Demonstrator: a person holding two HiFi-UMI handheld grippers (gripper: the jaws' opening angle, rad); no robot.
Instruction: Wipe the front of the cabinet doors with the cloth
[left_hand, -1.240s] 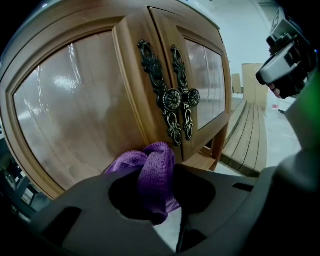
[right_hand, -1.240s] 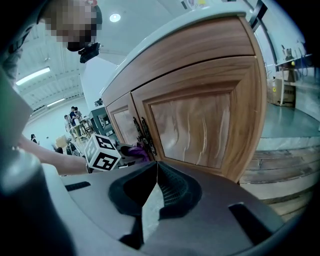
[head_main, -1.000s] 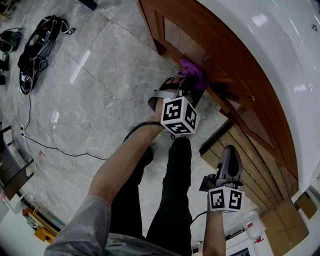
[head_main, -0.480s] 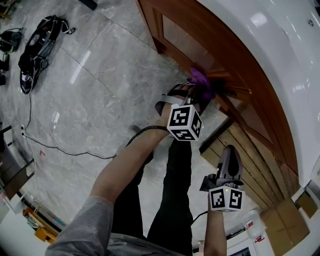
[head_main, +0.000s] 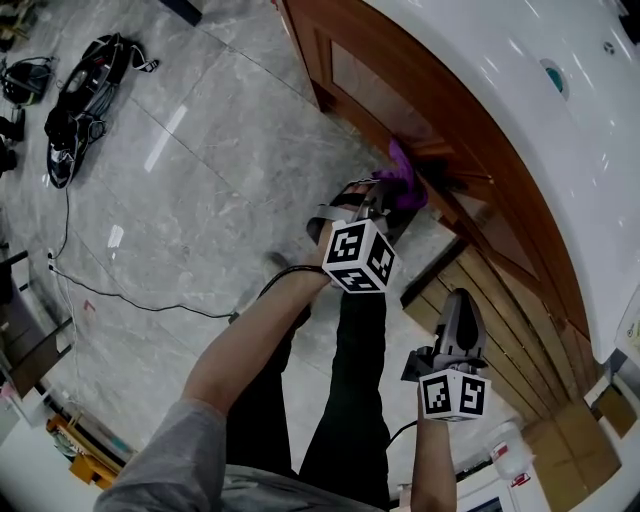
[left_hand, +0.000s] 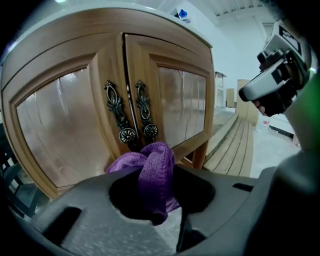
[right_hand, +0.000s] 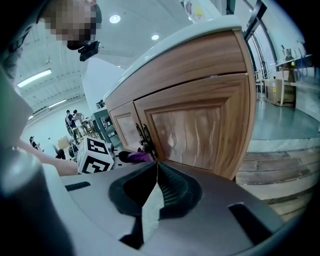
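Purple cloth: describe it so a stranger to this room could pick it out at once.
Find the wooden cabinet with two panelled doors under the white countertop. Just below the pair of ornate dark handles where the doors meet, the left gripper is shut on a bunched cloth. It is the only purple thing there.

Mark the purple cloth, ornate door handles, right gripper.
purple cloth (left_hand: 155, 172), left gripper view, bunched middle fold
ornate door handles (left_hand: 144, 107), left gripper view, plate of one handle
right gripper (right_hand: 157, 167), right gripper view, where its shut jaws meet
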